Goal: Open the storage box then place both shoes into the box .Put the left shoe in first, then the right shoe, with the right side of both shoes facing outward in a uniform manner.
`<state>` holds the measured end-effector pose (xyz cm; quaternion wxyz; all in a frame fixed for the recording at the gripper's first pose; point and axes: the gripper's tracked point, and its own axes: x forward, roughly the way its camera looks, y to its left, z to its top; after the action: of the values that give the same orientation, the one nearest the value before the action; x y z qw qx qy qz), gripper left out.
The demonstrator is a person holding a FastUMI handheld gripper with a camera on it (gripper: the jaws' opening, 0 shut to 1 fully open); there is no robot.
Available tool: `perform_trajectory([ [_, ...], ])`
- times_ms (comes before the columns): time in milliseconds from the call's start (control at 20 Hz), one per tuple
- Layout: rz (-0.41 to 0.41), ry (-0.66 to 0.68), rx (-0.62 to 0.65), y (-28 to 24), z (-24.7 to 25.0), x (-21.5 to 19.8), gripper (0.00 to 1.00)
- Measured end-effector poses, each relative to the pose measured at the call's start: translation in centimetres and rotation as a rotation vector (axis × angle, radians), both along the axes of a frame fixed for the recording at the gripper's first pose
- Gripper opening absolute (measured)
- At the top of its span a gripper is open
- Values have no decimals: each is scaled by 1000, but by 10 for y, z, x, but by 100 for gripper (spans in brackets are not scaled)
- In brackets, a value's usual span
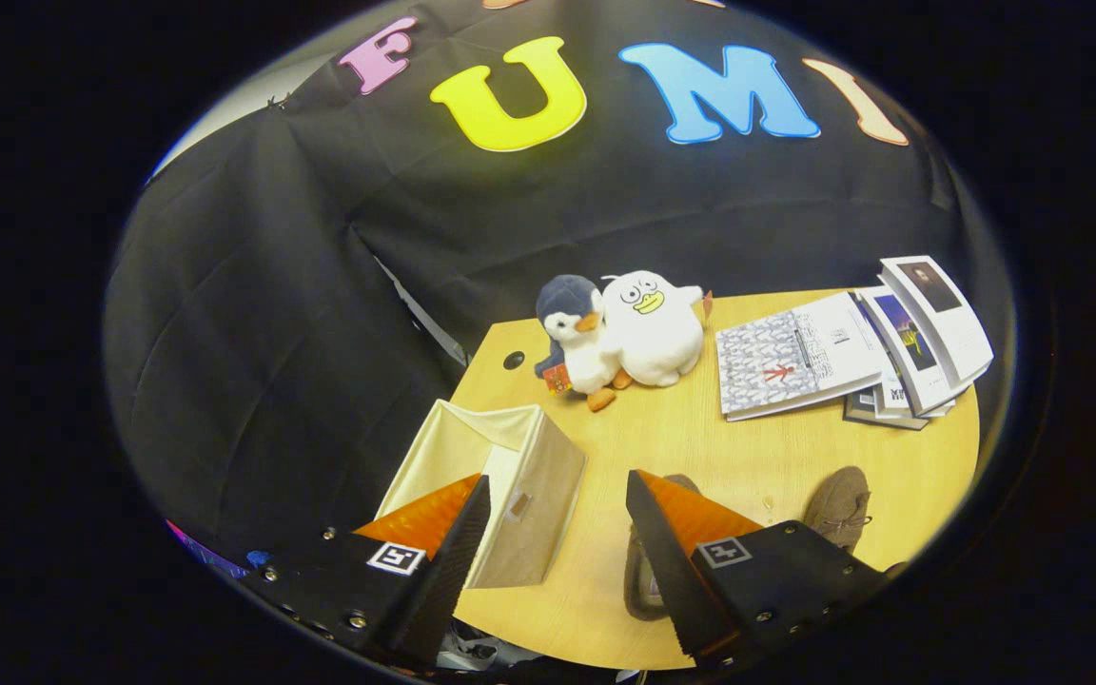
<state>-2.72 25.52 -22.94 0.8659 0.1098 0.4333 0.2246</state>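
Staged recording booth, not a lived-in room: black cloth wall (320, 285) across the frame's upper half, wooden desk (700, 447) lower centre, plush toys (624, 328) mid-frame, booklets (852, 352) at right.

Colours and patterns, placed relative to the storage box (500, 495). Storage box: beige fabric outside, paler cream lining. Table (700, 447) beneath it: light yellowish wood grain, with one small black round hole beyond the box. Two shoes, one (645, 571) beside the box and another (838, 509) farther off: grey-brown. Beyond the box, a penguin plush (575, 338): dark grey-blue head, white belly, orange beak and feet; touching it, a white plush (653, 328) with a yellow bill. Farthest away, booklets (795, 362): white, the nearest with a fine grey pattern and a red mark
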Motion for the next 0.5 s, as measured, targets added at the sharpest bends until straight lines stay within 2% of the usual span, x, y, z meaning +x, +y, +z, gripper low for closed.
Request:
perform_trajectory([
  [250,9,28,-105,-32,-55,-9,89],
  [500,-9,161,-223,-67,-124,-29,89],
])
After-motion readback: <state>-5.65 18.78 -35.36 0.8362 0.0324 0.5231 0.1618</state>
